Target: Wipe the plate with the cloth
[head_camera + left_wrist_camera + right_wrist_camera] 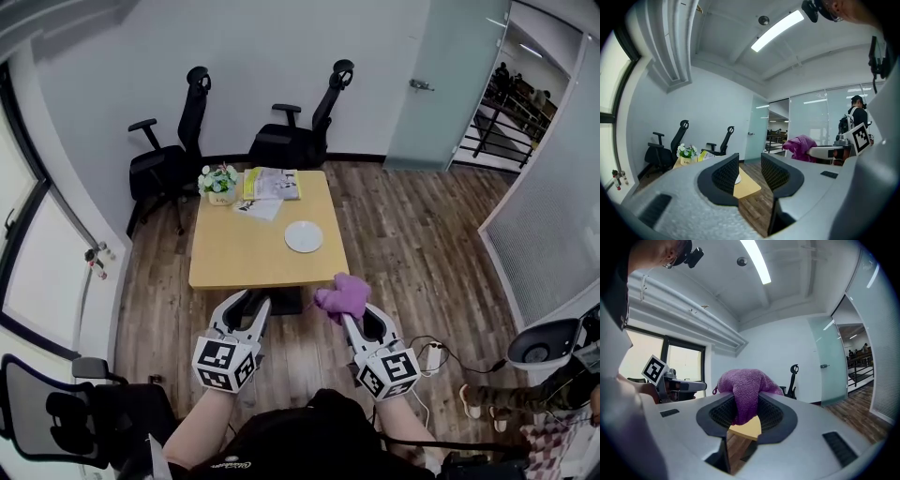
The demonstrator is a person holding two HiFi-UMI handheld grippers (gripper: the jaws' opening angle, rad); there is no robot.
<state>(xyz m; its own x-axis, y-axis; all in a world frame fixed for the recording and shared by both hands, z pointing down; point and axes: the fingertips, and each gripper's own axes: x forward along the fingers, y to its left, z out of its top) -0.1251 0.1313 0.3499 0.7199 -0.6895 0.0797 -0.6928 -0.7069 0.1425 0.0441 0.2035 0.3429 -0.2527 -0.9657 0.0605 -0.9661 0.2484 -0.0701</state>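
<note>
Currently, a purple cloth is pinched in the right gripper's jaws. The left gripper's jaws are spread, empty, and a plate is seen on the table's right.

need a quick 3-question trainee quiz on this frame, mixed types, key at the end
1. Multiple choice: what is clamped in the right gripper?
A. a magazine
B. the purple cloth
C. nothing

2. True or false: the plate lies on the table, and neither gripper touches it.

3. Fill in the blank: the left gripper has its jaws ____, with nothing between them.

Key: 1 B; 2 true; 3 apart.
</note>
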